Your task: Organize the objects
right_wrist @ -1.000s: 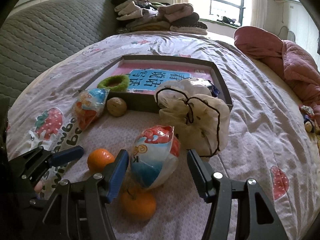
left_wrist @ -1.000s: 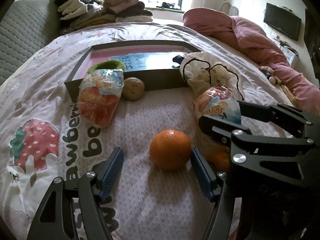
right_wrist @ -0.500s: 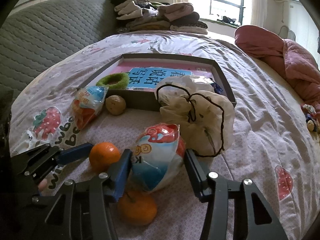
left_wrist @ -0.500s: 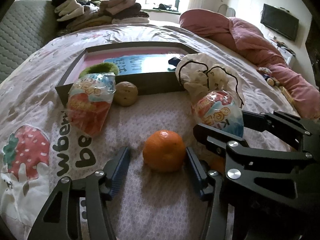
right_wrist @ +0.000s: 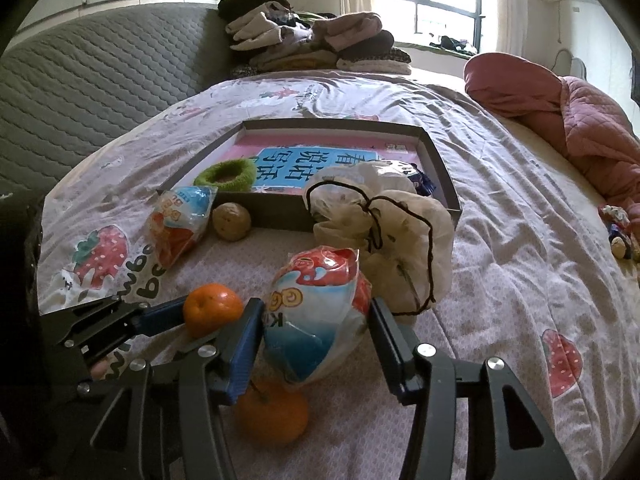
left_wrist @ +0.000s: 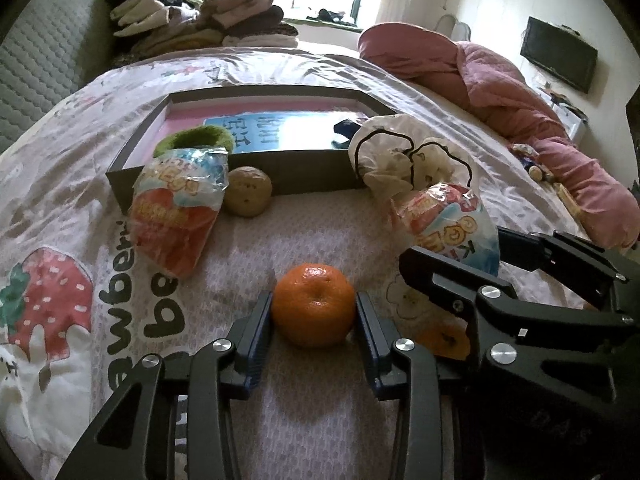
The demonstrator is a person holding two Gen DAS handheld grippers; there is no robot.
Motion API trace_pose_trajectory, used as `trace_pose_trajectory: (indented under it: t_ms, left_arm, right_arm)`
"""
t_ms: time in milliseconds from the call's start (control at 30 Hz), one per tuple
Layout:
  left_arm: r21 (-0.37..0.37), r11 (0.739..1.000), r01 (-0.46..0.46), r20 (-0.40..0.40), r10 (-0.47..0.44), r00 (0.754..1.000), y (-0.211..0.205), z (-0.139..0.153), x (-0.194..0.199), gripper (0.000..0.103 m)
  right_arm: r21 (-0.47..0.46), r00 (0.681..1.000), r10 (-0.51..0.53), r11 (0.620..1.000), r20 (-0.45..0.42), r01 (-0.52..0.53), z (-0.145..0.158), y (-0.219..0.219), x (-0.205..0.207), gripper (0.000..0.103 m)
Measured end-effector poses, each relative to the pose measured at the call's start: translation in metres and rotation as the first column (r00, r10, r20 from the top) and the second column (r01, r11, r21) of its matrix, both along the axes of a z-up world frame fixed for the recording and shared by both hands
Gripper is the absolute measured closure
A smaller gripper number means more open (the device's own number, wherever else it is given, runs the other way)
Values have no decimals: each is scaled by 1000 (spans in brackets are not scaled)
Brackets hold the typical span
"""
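My left gripper is shut on an orange mandarin that rests on the bedsheet; it also shows in the right wrist view. My right gripper has its jaws closing against a red and blue snack bag, which also shows in the left wrist view. A second mandarin lies under the right gripper. A grey tray with a pink and blue book stands behind them.
Another snack bag, a brown ball and a white drawstring bag lie before the tray. A green ring lies inside it. Folded clothes sit at the back and a pink quilt at the right.
My left gripper has closed from wide open onto the mandarin. My right gripper has narrowed around the snack bag and moved slightly forward.
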State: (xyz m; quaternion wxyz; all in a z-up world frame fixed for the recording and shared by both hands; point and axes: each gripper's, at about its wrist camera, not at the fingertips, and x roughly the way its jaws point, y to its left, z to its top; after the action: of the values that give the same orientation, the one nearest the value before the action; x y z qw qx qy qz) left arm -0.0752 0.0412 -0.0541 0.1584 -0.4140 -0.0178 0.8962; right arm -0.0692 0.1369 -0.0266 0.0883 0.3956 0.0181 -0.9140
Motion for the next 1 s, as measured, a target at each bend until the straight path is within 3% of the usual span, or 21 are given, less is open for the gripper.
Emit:
trace_pose_trajectory:
  t_ms: [367, 1000]
  left_arm:
    - [11, 999, -39, -9, 39, 999, -10, 13, 18, 63]
    - [-31, 996, -79, -139, 74, 988, -18, 68, 57, 63]
  right_arm:
    - [-5, 1000, -2, 1000, -31, 2, 13, 0, 12, 50]
    - [-35, 989, 5, 999, -145, -10, 65, 4, 46, 50]
